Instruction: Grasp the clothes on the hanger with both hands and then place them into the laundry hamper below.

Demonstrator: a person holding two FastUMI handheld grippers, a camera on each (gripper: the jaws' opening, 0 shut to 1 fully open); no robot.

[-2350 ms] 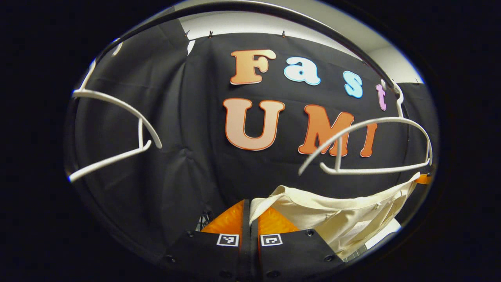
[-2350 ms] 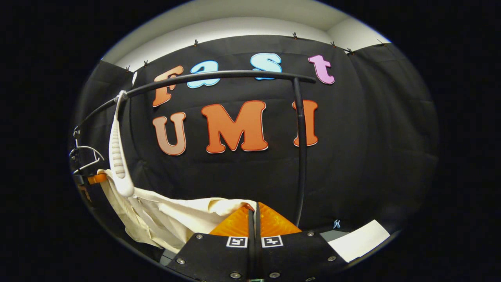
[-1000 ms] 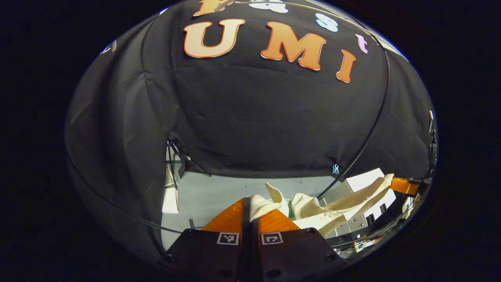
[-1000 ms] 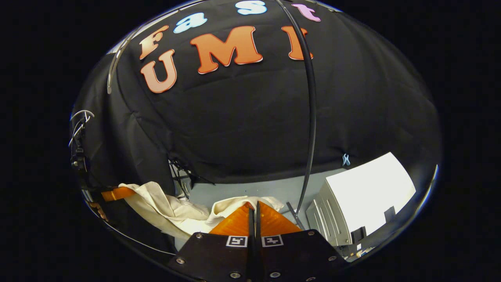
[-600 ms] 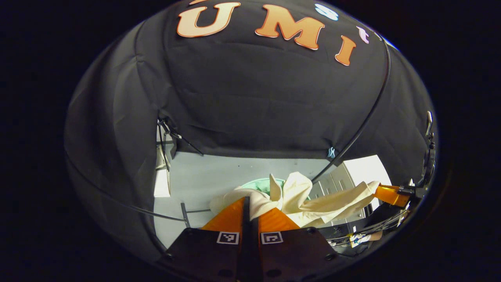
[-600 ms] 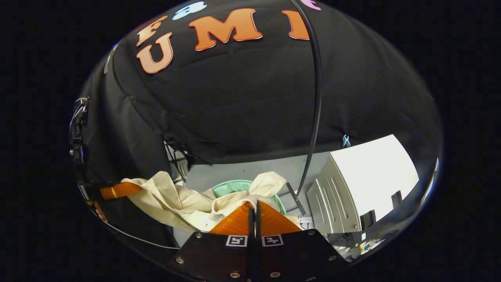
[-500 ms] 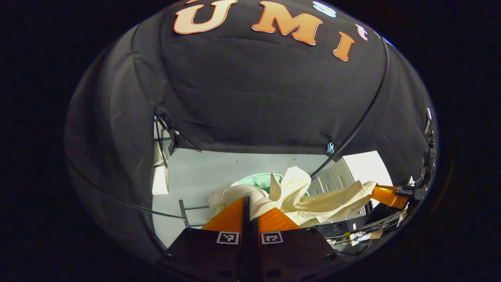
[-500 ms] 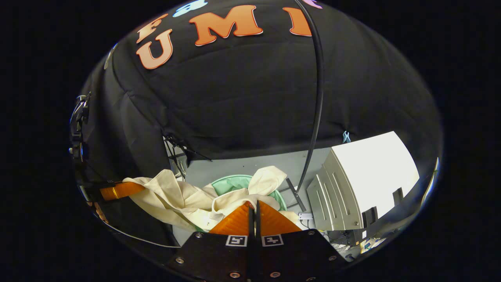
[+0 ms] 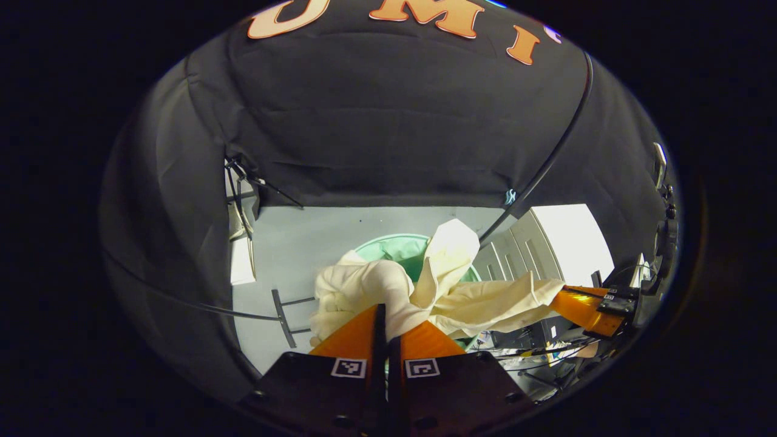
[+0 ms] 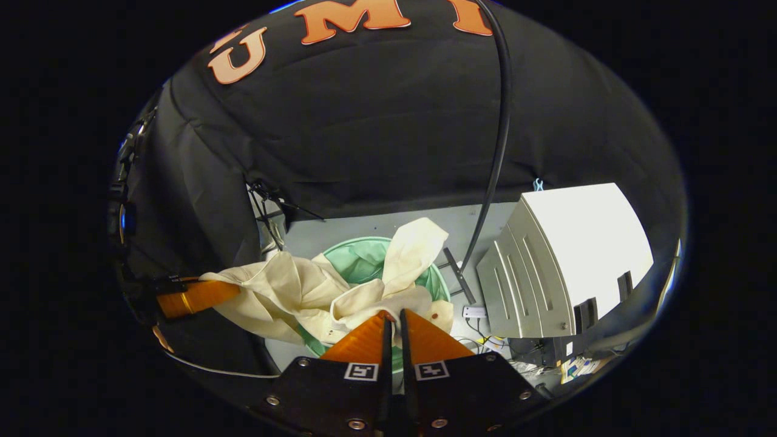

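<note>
A cream garment hangs bunched between my two grippers, right over the round green laundry hamper on the grey floor. In the left gripper view my left gripper is shut on one end of the cloth, and the right gripper holds the other end at the right. The right gripper view shows my right gripper shut on the garment, whose sleeve dangles into the hamper. The left gripper pinches the cloth at the left there.
A white drawer cabinet stands just right of the hamper. The black pole of the clothes rack comes down between them to its foot bars on the floor. Cables lie near the cabinet's base.
Both grippers have come down from the rail with the garment pulled off the white hanger. The hamper has come into sight and the cloth now hangs lower over it.
</note>
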